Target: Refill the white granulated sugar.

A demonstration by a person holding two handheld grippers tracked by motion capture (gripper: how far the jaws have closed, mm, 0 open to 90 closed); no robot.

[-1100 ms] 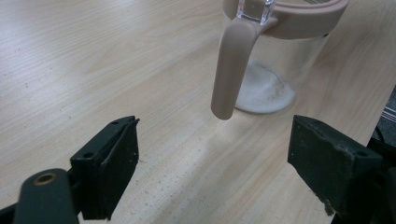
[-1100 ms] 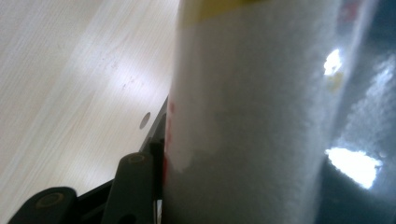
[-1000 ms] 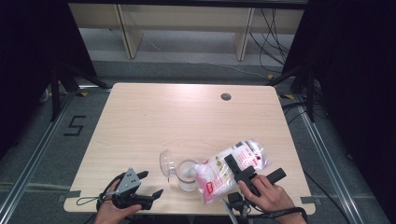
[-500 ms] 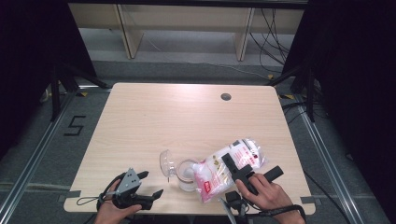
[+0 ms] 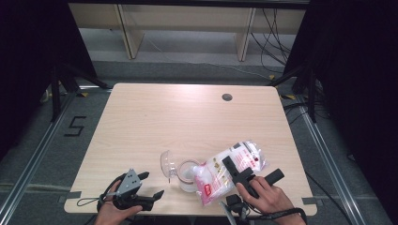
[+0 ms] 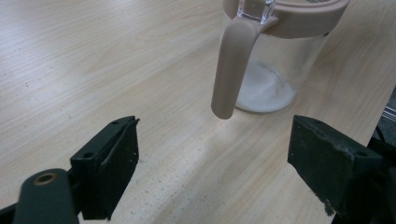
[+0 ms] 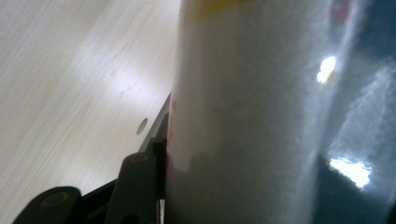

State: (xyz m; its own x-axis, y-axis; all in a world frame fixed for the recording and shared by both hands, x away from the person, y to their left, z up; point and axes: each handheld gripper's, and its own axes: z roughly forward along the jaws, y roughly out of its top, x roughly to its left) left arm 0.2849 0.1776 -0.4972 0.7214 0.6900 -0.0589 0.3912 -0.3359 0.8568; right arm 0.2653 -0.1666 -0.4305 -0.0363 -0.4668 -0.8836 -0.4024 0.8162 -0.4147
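Note:
A clear plastic bag of white powder (image 5: 230, 171) with red print lies tilted near the table's front edge, its lower end against a clear jar (image 5: 187, 174). My right gripper (image 5: 253, 167) is shut on the bag, with one black finger (image 7: 140, 186) pressed to the bag's side (image 7: 252, 116). The jar has a beige rim and its clear lid (image 5: 166, 164) is flipped open to the left. My left gripper (image 5: 154, 183) rests open at the front left, pointing toward the jar. Ahead of the open left gripper (image 6: 224, 177), the jar (image 6: 275, 70) holds a thin layer of white powder behind a beige handle (image 6: 231, 70).
The light wooden table (image 5: 187, 117) has a dark round cable hole (image 5: 227, 97) at the back right. Wooden shelving (image 5: 187, 23) and loose cables (image 5: 272, 33) stand behind it. Black curtains flank both sides. A floor mark "5" (image 5: 75, 126) lies to the left.

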